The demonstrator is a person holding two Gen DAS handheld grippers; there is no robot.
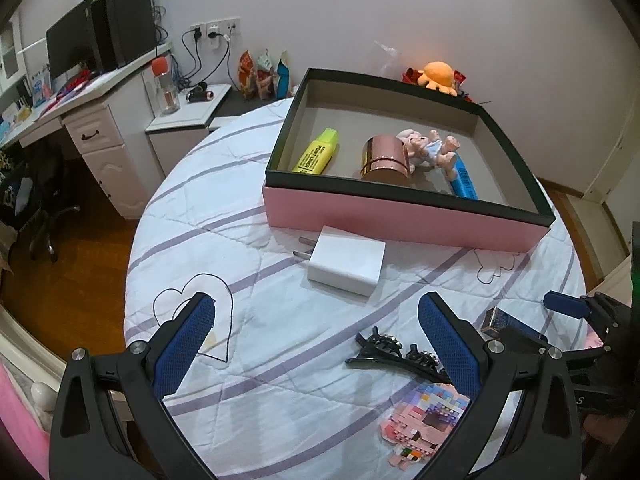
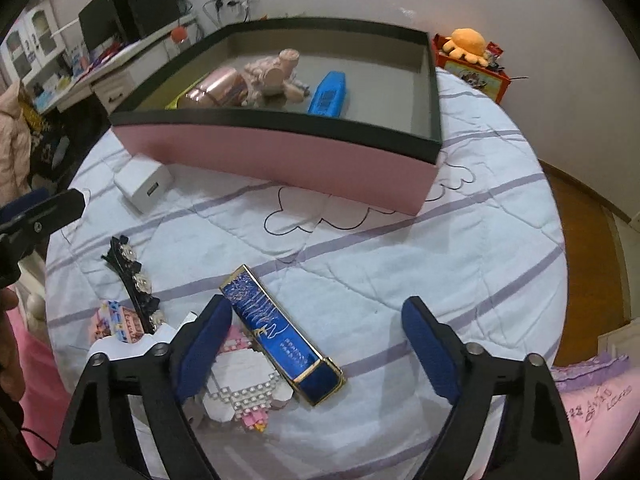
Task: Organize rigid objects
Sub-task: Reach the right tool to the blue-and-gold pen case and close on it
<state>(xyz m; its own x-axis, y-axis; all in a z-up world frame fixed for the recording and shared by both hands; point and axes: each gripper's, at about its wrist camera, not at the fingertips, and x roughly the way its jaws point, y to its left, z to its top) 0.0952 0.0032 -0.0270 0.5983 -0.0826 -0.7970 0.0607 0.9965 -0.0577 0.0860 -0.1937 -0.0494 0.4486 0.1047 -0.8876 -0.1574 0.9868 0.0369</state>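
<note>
A pink box with a black rim (image 1: 400,226) (image 2: 280,156) stands on the far half of the quilt-covered round table. It holds a yellow highlighter (image 1: 316,152), a rose-gold cylinder (image 1: 386,158), a small doll (image 1: 432,148) and a blue item (image 2: 330,94). My left gripper (image 1: 316,308) is open just short of a white charger (image 1: 344,260). My right gripper (image 2: 316,308) is open over a long blue and gold box (image 2: 280,332). The box lies between the fingers beside the left pad, clear of the right one. A black hair clip (image 1: 396,354) and a pink brick figure (image 2: 244,384) lie close by.
An orange plush (image 1: 438,74) and a red tin sit beyond the box. A white desk (image 1: 100,136) with a monitor stands at the left, above wood floor. The table edge curves close behind both grippers. A pink bed edge (image 2: 592,400) shows at the lower right.
</note>
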